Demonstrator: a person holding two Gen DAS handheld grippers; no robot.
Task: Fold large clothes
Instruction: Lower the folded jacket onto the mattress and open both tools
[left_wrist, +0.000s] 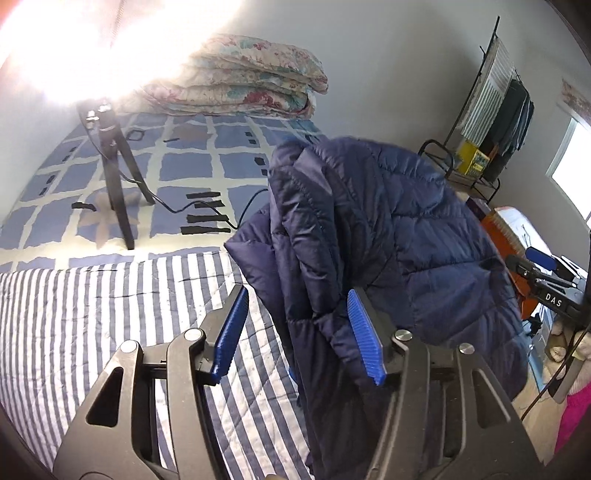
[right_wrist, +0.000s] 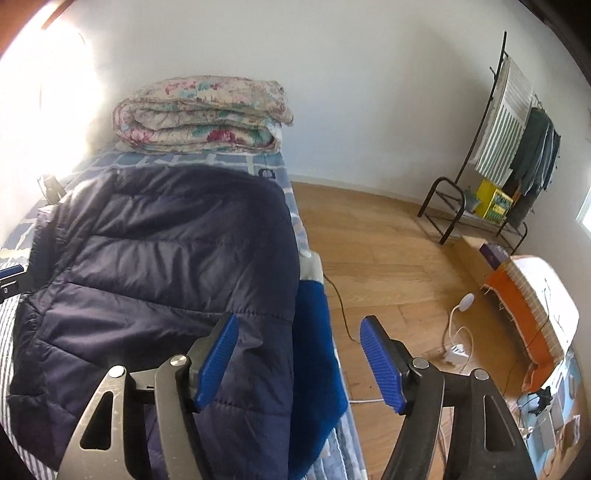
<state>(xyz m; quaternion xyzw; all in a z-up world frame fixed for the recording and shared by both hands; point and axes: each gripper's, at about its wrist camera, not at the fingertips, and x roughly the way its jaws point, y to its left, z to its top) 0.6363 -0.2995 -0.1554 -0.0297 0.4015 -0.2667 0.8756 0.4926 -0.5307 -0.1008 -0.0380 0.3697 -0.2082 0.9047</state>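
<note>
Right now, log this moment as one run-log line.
stage: fold released | left gripper: open, jacket edge between its pads | right gripper: open, holding nothing | jacket: heaped on striped quilt

One jacket (right_wrist: 155, 258), one folded quilt (right_wrist: 199, 114)

Black-framed left claw (left_wrist: 297, 334) and right claw (right_wrist: 299, 360), ribbed blue pads, silver screws.
</note>
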